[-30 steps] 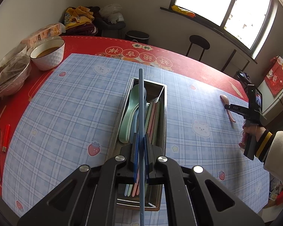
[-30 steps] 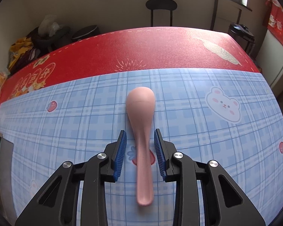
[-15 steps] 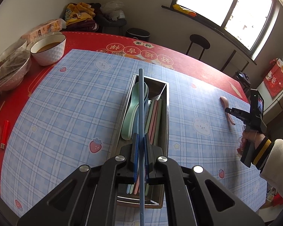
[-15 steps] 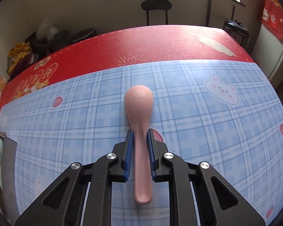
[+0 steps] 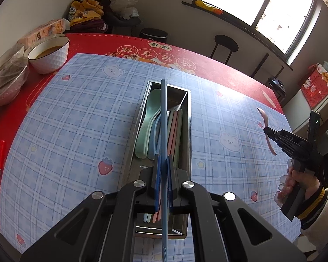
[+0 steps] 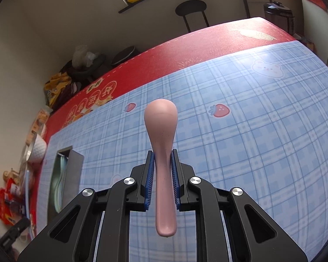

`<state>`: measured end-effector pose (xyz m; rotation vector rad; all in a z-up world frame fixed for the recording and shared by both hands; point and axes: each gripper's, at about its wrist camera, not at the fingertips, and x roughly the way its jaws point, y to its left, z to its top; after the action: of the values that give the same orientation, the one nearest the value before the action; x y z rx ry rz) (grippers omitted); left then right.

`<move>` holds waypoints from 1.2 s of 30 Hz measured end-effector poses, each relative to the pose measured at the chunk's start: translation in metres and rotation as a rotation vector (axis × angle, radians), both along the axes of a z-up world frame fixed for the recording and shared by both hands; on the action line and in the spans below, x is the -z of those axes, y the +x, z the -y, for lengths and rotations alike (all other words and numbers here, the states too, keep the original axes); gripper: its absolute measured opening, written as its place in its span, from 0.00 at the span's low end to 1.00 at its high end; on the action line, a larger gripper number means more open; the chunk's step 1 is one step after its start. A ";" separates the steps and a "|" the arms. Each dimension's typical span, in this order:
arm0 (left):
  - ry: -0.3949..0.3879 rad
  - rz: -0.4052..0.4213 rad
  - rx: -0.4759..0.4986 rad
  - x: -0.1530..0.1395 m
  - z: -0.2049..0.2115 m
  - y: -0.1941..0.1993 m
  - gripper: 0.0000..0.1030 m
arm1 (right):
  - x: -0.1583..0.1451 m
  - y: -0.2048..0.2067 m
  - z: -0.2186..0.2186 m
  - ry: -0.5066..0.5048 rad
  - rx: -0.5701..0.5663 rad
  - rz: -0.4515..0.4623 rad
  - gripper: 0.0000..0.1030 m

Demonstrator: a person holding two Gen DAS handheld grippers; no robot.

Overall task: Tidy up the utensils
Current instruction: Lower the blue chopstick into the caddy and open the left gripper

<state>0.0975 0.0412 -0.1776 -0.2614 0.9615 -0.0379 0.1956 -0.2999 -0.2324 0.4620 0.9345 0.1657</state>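
The right tongs [image 6: 161, 174] hold the pink spoon [image 6: 161, 152] above the table's right edge; the left tongs [image 5: 163, 174] pinch a blue chopstick [image 5: 163, 120] over the metal tray [image 5: 187, 131] mid-table. To do well, carry the spoon level and lay it beside the green spoons [image 5: 147, 126].

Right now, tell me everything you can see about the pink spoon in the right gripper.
The pink spoon is a one-piece, matte, plastic-looking soup spoon with a rounded bowl and a thick handle. The right gripper is shut on its handle, blue pads pressing either side, the bowl pointing forward past the fingertips and the handle end sticking back. From the left wrist view it hangs lifted above the blue checked tablecloth, touching nothing but the pads.
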 end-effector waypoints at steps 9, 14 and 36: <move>-0.004 -0.042 0.076 0.017 0.006 0.020 0.05 | -0.015 -0.050 -0.006 0.070 0.028 0.016 0.15; 0.009 -0.075 0.131 0.035 0.011 0.039 0.05 | -0.018 -0.072 -0.003 0.074 0.064 0.011 0.15; 0.038 -0.167 0.208 0.075 0.022 0.065 0.05 | -0.023 -0.123 0.016 0.073 0.199 -0.010 0.15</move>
<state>0.1625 0.0195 -0.2526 -0.1300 1.1515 -0.1913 0.0722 -0.3164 -0.2095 0.6203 0.8886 0.0170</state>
